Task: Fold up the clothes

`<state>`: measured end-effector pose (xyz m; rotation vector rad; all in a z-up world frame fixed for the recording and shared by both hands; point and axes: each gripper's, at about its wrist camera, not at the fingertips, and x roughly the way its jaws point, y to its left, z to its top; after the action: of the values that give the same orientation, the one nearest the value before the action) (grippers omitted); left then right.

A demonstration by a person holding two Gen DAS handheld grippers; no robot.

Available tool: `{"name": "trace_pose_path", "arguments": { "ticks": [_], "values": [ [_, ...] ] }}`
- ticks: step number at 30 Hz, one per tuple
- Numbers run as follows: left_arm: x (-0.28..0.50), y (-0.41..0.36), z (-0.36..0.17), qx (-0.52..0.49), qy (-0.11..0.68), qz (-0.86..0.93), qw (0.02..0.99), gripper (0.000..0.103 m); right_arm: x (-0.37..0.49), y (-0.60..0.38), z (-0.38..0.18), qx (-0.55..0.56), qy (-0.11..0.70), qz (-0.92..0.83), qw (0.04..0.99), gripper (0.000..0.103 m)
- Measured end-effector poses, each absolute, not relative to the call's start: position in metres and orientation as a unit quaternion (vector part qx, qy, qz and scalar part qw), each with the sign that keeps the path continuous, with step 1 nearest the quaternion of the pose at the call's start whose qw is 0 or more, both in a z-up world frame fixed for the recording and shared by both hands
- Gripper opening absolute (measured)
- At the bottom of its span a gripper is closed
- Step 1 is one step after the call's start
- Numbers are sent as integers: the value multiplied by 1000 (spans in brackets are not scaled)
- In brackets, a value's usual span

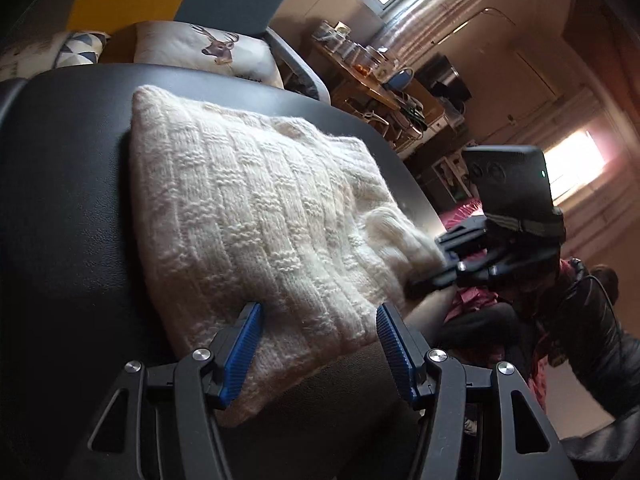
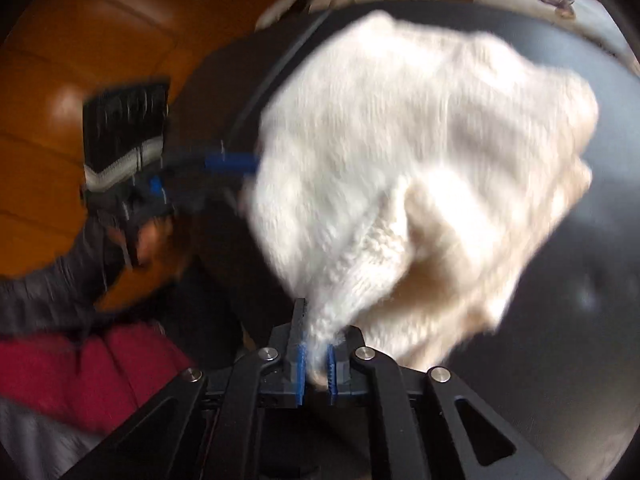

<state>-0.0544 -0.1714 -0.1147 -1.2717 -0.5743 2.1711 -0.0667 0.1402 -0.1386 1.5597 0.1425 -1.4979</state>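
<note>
right gripper (image 2: 318, 354) — jaws pinched on a corner of the white knit sweater (image 1: 256, 216) | left gripper (image 1: 318, 344) spread wide, holding nothing | sweater folded compact on dark table (image 1: 68, 208) — judged near done, final tidy left

It looked a lived-in home room: a deer-print cushion (image 1: 208, 50) rested behind the black table (image 1: 60, 200), and a cluttered wooden shelf (image 1: 360, 80) stood near a bright window (image 1: 576, 160).
</note>
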Motion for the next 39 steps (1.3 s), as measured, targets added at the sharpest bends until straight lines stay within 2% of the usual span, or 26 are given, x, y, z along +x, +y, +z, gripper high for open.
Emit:
{"name": "trace_pose_path", "arguments": {
  "ticks": [4,10,14,16,20,24,26,30,32,33,34,35,37,39],
  "values": [
    [-55,-161,-124,-492,-175,798,302,59,-62,161,-162,654,62,-621,428,7],
    [-53,-133,-131,-523,-61,791,311,57,-59,175,-181,645,-1,-635,425,4],
    [-52,-130,-114,-517,-74,788,327,57,-54,187,-177,634,-43,-647,422,9],
    [-57,-130,-105,-509,-93,789,332,57,-53,197,-171,624,-79,-651,424,20],
    [-77,-128,-94,-485,-130,798,332,58,-58,233,-144,569,-147,-698,408,27],
    [-100,-118,-100,-488,-148,798,321,58,-81,260,-134,510,-235,-745,360,47],
    [-107,-109,-102,-489,-161,793,327,58,-98,262,-143,502,-283,-743,340,48],
    [-112,-92,-105,-489,-166,786,338,58,-131,254,-169,501,-350,-724,321,48],
    [-111,-79,-106,-491,-156,783,348,58,-143,252,-169,494,-354,-728,318,47],
    [-107,-75,-108,-492,-157,781,351,58,-148,251,-167,490,-352,-732,317,43],
    [-105,-70,-109,-493,-157,778,355,58,-153,249,-165,485,-349,-737,317,27],
    [-103,-64,-110,-494,-157,775,361,58,-157,244,-162,485,-335,-744,314,17],
    [-100,-52,-111,-494,-142,774,370,58,-160,231,-154,491,-281,-765,307,11],
    [-96,-37,-115,-497,-117,770,383,58,-160,224,-136,479,-216,-796,300,11]
  ]
}}
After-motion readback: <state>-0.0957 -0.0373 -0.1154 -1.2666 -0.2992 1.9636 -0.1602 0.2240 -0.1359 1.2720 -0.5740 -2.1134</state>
